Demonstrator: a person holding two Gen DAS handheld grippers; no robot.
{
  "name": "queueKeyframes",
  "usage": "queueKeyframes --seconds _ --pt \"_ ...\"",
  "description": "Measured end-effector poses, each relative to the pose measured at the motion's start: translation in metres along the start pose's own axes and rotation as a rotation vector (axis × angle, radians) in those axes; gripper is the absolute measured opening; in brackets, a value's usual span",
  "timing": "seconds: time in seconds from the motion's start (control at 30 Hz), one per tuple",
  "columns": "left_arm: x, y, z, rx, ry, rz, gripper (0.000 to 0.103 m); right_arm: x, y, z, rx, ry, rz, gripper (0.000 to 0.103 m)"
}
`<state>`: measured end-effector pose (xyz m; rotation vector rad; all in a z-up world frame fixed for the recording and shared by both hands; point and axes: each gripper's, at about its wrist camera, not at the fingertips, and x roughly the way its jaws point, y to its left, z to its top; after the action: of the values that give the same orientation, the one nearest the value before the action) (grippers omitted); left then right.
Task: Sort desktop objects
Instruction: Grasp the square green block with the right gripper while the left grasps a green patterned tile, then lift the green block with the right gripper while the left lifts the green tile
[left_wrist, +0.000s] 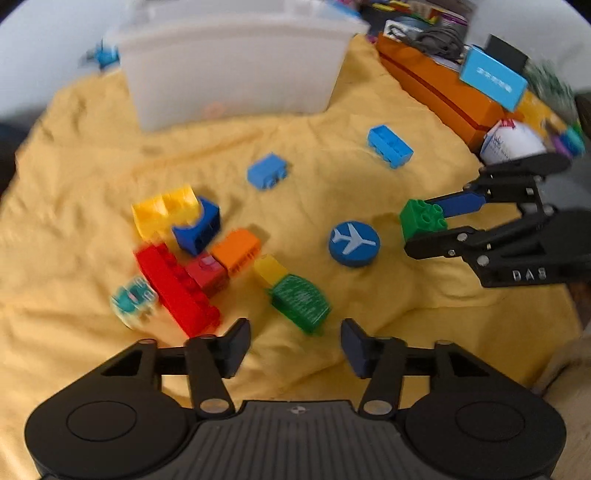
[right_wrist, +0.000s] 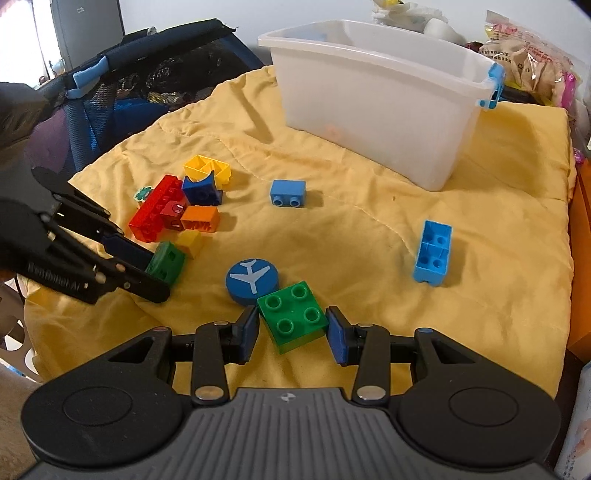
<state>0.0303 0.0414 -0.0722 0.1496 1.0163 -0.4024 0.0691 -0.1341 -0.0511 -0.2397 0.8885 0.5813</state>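
Note:
My right gripper (right_wrist: 291, 334) is shut on a green four-stud brick (right_wrist: 292, 315), which rests on the yellow cloth; it also shows in the left wrist view (left_wrist: 423, 218). A blue airplane disc (right_wrist: 252, 280) lies just beyond it. My left gripper (left_wrist: 295, 347) is open, with a green curved brick (left_wrist: 301, 302) just ahead of its fingers; in the right wrist view its fingers (right_wrist: 129, 251) flank that brick (right_wrist: 165, 263). A cluster of red (right_wrist: 155, 208), orange, yellow and dark blue bricks lies at the left. Two light blue bricks (right_wrist: 288, 192) (right_wrist: 433, 253) lie apart.
A white translucent bin (right_wrist: 376, 99) stands at the back of the yellow cloth (right_wrist: 369, 206). An orange box (left_wrist: 439, 92) with clutter runs along the cloth's right edge in the left wrist view. A dark mesh basket (right_wrist: 140, 74) stands beyond the cloth's left.

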Motion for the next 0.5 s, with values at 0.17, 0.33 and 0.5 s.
queueKeyframes --seconds 0.17,0.33,0.5 --pt "-0.011 0.001 0.002 -0.087 -0.067 0.026 0.058 0.002 -0.001 -0.001 0.0 0.01 -0.03 0.044" --pt "0.008 -0.001 0.013 -0.234 -0.042 0.021 0.03 0.004 0.0 -0.001 -0.01 0.012 -0.029 0.044" --pt "0.005 0.008 0.003 -0.289 -0.042 -0.016 0.028 0.007 0.003 -0.002 -0.018 0.019 -0.018 0.044"
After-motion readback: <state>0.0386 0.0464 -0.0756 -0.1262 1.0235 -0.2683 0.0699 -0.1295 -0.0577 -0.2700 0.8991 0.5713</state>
